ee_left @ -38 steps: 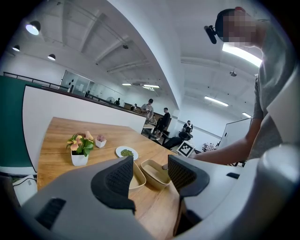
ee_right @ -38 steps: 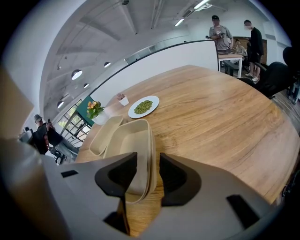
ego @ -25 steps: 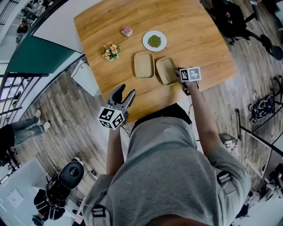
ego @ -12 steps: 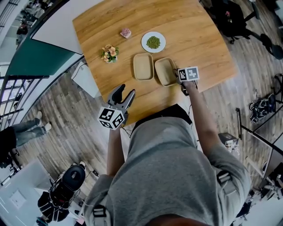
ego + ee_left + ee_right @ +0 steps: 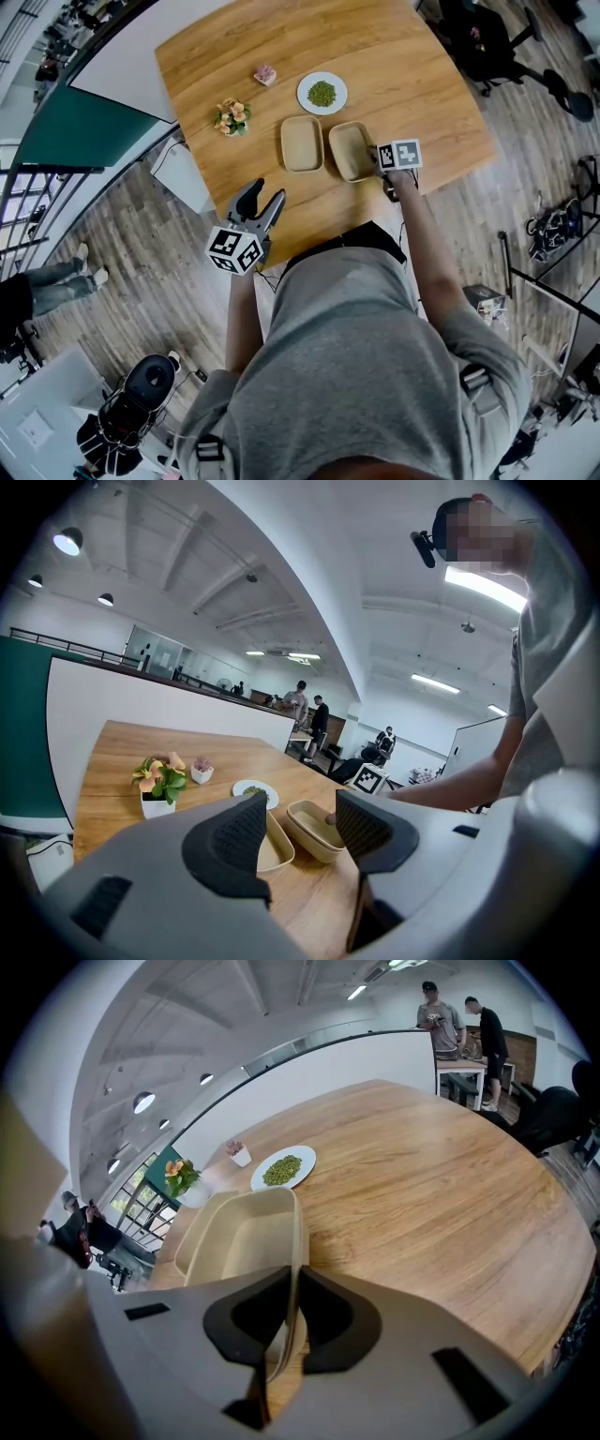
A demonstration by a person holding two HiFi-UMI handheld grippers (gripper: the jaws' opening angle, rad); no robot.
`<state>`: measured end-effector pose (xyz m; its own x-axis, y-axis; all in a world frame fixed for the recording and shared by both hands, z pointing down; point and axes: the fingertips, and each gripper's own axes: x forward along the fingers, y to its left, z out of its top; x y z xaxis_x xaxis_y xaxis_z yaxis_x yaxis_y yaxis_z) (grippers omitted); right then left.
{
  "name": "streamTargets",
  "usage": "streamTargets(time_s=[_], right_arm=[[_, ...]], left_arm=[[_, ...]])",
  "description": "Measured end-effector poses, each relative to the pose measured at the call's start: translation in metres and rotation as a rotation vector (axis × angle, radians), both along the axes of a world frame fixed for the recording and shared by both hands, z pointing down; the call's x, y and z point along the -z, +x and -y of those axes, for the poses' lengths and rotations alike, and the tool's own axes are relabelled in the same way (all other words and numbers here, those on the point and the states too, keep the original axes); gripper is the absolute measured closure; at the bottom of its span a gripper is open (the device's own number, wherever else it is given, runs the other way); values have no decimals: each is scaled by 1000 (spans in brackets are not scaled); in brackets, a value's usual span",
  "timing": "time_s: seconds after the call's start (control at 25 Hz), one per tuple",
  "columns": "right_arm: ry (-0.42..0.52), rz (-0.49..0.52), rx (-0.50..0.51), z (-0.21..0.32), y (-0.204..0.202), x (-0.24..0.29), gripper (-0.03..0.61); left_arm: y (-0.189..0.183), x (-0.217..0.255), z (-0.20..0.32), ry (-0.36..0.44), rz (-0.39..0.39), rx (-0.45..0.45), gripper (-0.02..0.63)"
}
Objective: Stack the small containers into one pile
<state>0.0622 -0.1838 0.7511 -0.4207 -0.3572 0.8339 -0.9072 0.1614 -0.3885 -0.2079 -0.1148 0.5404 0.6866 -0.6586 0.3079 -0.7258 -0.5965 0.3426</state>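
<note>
Premises: an open-plan office. Evidence noted: a black swivel chair (image 5: 487, 42) on wood-plank flooring (image 5: 141, 244), a metal railing (image 5: 28, 202) at one edge, ceiling strip lights (image 5: 483, 585) and glass-fronted rooms (image 5: 173, 658) along the far side. 2 people (image 5: 441, 1018) stand at a desk (image 5: 461, 1065) beyond a white partition (image 5: 356, 1063), and a large wooden table (image 5: 403, 56) occupies the foreground.

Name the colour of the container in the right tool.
Container: beige, best in the right gripper view.
</note>
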Motion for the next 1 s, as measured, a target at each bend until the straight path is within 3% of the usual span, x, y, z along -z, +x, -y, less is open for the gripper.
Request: streamTargets(time_s=[0.36,1.0], right_arm=[[-20,-2,-61,-3,-13,32,551],[-40,91,-136,19,-81,55,549]], left_arm=[[-4,19,-15,28,-9,12,367],[-29,25,-19,36,-10,48,367]])
